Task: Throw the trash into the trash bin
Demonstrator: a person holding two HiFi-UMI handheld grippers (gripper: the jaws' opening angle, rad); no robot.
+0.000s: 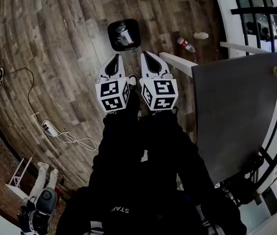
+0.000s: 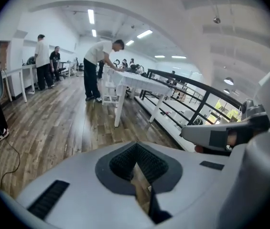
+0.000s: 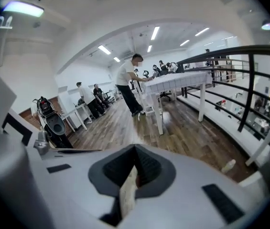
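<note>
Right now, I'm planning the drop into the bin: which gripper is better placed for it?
Right. The right gripper has its jaws shut on what looks like a pale scrap; the left gripper holds nothing. The bin lies just ahead of both.

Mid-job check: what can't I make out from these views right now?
Trash bin: head view, contents too small to name.
Pale strip in the shut right gripper: right gripper view, blurred; held trash or background, cannot tell.
Bottle: head view, label too small to read.
Floor below: head view, hidden by the left gripper and the right gripper.
</note>
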